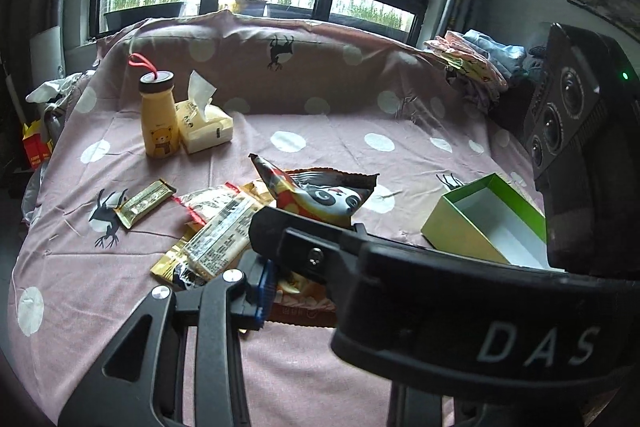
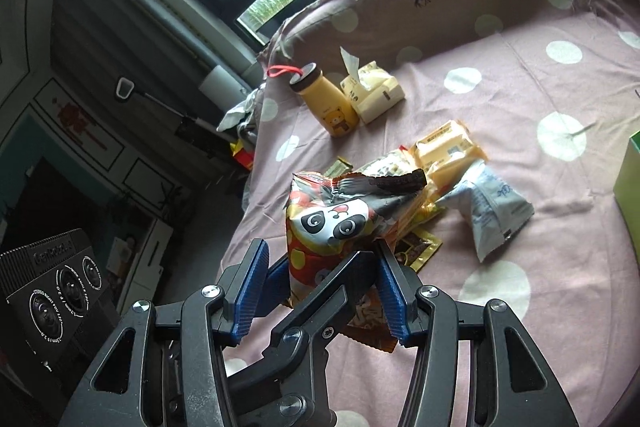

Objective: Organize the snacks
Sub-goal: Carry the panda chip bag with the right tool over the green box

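both tools, the left tool and right tool, pinch the crinkly foil panda snack bag over a dotted pink cloth, near an open green cardboard box.

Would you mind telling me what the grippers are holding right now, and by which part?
Both grip the panda snack bag at its lower end: the right gripper across the bottom, the left gripper beside it.

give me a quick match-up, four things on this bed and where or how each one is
Things:
1. panda bag
2. yellow bottle
3. green box
4. tissue pack

States:
A. open and empty
B. right beside the bottle
C. between the right tongs' pads
D. upright, red loop on its cap

Pairs: 1-C, 2-D, 3-A, 4-B
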### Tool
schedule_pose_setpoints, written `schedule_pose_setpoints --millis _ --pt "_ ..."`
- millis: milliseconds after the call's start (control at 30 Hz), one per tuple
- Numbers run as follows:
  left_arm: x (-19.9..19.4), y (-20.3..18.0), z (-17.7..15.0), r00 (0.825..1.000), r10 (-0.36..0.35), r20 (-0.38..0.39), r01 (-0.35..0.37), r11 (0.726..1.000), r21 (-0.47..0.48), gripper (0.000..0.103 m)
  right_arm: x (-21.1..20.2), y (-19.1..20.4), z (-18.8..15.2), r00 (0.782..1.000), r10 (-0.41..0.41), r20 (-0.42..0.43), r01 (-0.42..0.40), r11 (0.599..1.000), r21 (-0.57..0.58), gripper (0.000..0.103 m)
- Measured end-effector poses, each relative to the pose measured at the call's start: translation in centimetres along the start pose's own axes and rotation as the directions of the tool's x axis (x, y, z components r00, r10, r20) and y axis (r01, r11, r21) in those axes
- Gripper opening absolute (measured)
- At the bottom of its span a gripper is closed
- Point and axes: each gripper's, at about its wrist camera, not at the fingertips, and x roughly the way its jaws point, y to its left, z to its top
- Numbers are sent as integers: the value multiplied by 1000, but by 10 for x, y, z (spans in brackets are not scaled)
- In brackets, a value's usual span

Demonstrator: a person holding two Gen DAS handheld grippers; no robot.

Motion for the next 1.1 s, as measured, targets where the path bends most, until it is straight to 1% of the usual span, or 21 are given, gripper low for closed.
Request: schedule_pose_setpoints --millis 100,233,300,400,533,600,700,800,867,1100 --pt "4 -24 7 999 -30 19 29 999 34 32 -23 -11 7 998 -8 54 7 1000 14 56" --pt "17 -61 15 996 -94 13 92 992 89 32 -55 -32 13 992 -47 118 42 998 47 56" --pt "23 -80 21 991 -133 4 132 985 114 32 -72 -45 15 985 -69 158 56 995 88 56" --pt "30 -113 27 985 -171 6 167 969 183 32 -102 -65 17 968 -89 232 59 989 136 56" --pt "46 -150 27 974 -225 -29 226 944 240 32 -134 -93 13 948 -127 291 71 978 195 56" --pt "54 -165 26 965 -257 -51 261 930 259 32 -146 -104 12 936 -165 311 96 969 227 56" --pt "62 -183 24 947 -313 -76 321 904 284 32 -162 -117 8 914 -226 337 135 953 272 56" --pt "74 -196 20 926 -359 -116 377 879 291 32 -173 -130 4 895 -280 346 173 935 311 56" --pt "84 -202 17 912 -381 -150 409 869 278 32 -178 -139 2 887 -318 334 201 918 342 56" --pt "115 -216 5 871 -419 -256 474 854 215 32 -177 -171 -1 883 -395 252 267 866 422 56"
